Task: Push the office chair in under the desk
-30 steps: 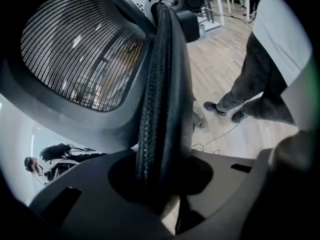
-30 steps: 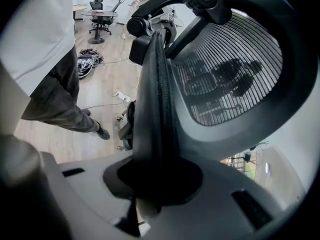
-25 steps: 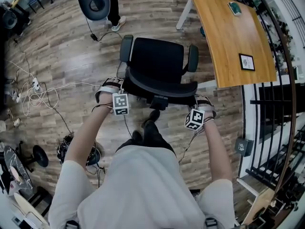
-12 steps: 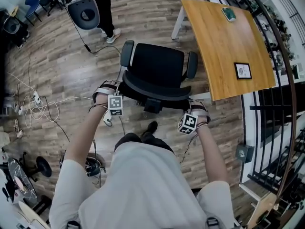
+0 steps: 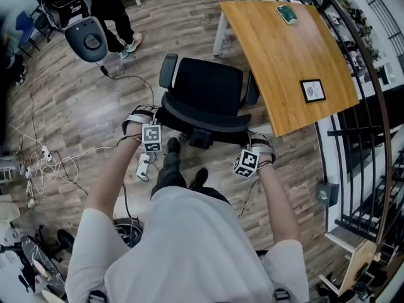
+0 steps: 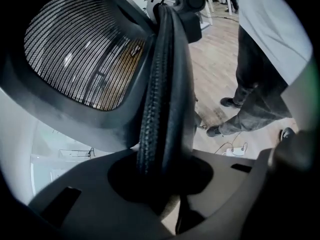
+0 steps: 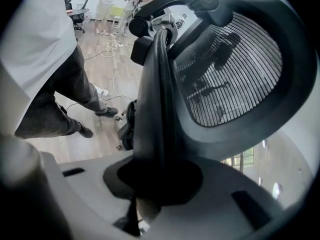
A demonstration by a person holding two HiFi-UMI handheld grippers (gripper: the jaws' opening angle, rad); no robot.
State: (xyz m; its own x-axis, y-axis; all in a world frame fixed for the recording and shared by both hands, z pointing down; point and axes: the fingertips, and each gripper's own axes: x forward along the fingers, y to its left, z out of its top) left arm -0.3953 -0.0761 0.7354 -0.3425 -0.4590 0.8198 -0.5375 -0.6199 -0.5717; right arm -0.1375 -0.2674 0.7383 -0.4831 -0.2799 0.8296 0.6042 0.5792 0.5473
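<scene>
Both grippers (image 5: pixel 158 111) (image 5: pixel 252 137) on chair (image 5: pixel 208 84); desk (image 5: pixel 284 55) overhead-only

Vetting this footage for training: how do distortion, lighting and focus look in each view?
Head view: heavy fisheye, the desk edge bows; even light, sharp, soft sheen on the floor. Left gripper view: black round vignette, the office chair rim close, dark and soft; its mesh backlit. Right gripper view: same vignette, mesh likewise backlit.

No lettering can be read anywhere; the small framed card (image 5: pixel 312 91) near the right edge of the desk (image 5: pixel 271 49) bears a dark print too small to make out
</scene>
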